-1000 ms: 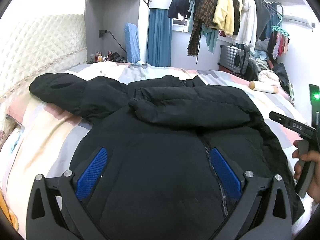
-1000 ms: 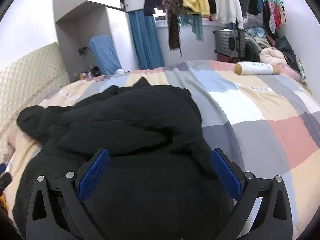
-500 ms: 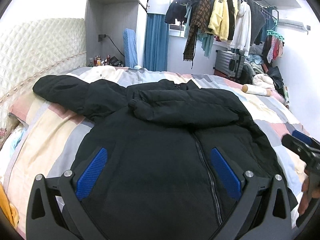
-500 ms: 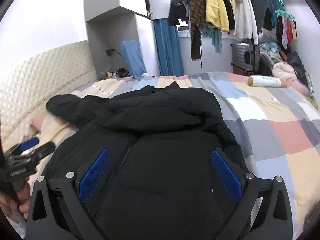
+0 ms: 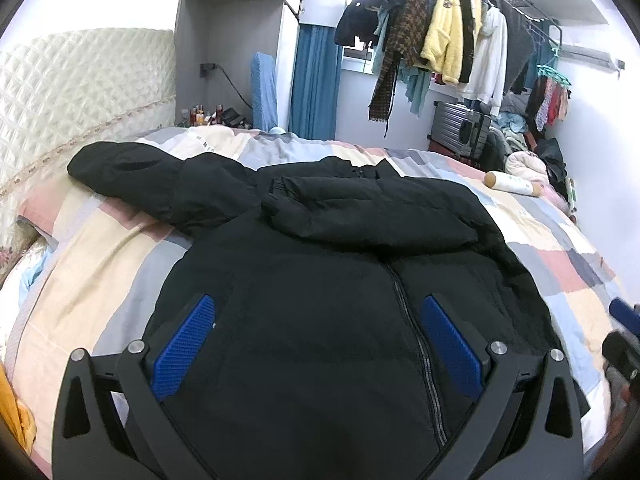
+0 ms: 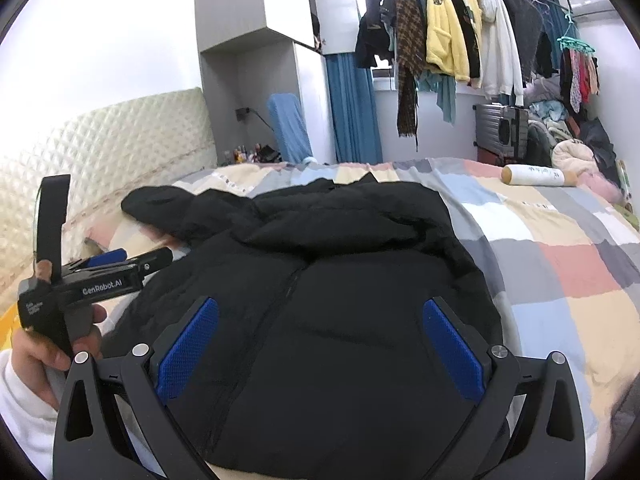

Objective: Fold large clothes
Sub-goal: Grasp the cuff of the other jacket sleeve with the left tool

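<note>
- Jacket (image 5: 340, 280), black and padded, lies zip-up on the bed (image 5: 100, 280); one sleeve (image 5: 360, 212) is folded across the chest, the other (image 5: 160, 176) is still spread toward the headboard (image 5: 80, 92).
- Both views have pulled back and risen in the last second, so I judge that spread sleeve comes next.
- Left tool (image 5: 320, 344) and right tool (image 6: 320, 344): wide open, holding nothing.
- Clothes rack (image 6: 460, 32) and suitcase (image 6: 500, 128) stand beyond.

Room's evenly lit and pretty bright, soft shadows only. The window (image 5: 356, 54) behind the hanging clothes (image 6: 444, 24) blows out white. Heavy fisheye bend with black corners in both views. The black jacket (image 5: 320, 300) loses detail, and the right edge of the left view smears.
</note>
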Available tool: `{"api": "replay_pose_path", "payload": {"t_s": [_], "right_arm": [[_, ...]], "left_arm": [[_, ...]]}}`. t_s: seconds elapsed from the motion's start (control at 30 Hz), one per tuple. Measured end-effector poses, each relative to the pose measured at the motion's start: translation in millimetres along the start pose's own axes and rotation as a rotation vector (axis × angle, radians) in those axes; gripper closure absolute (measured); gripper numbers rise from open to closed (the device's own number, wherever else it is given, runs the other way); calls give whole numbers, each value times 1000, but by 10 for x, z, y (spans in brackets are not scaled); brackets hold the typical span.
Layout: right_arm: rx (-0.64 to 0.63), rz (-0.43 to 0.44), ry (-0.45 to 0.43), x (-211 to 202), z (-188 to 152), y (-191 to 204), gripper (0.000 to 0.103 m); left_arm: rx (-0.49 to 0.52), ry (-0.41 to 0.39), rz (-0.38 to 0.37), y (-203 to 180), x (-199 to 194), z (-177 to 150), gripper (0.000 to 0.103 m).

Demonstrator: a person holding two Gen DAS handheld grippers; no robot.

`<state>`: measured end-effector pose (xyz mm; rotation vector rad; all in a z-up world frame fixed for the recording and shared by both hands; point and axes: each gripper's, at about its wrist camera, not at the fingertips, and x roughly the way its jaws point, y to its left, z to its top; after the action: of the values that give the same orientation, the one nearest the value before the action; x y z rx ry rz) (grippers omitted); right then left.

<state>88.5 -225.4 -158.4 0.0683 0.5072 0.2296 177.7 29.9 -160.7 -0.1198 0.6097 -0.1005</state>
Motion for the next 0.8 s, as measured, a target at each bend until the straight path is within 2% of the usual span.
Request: {"api": "replay_pose_path", "payload": {"t_s": [0.13,0.23,0.4,0.47,0.6,0.8], "right_arm": [[4,-5,8,81,-21,-35,0],[22,2,23,111,-47,-81,0],[47,-2,15,97,-45,-112,0],[56,-9,13,97,-41,-133,0],[82,-24,31,131,-56,-167,0],[103,-57,73,249,-66,-160,0]], "left_arm": [[-17,10,-5,251,50,358,0],[-20,7,23,526,77,670,0],[-46,-25,136,1206,162,1245,0],[-111,-14,160,1597,250,1450,0],[-212,-10,253,2396,485,1672,0],[-360,8,321,3372,927,1625,0]]}}
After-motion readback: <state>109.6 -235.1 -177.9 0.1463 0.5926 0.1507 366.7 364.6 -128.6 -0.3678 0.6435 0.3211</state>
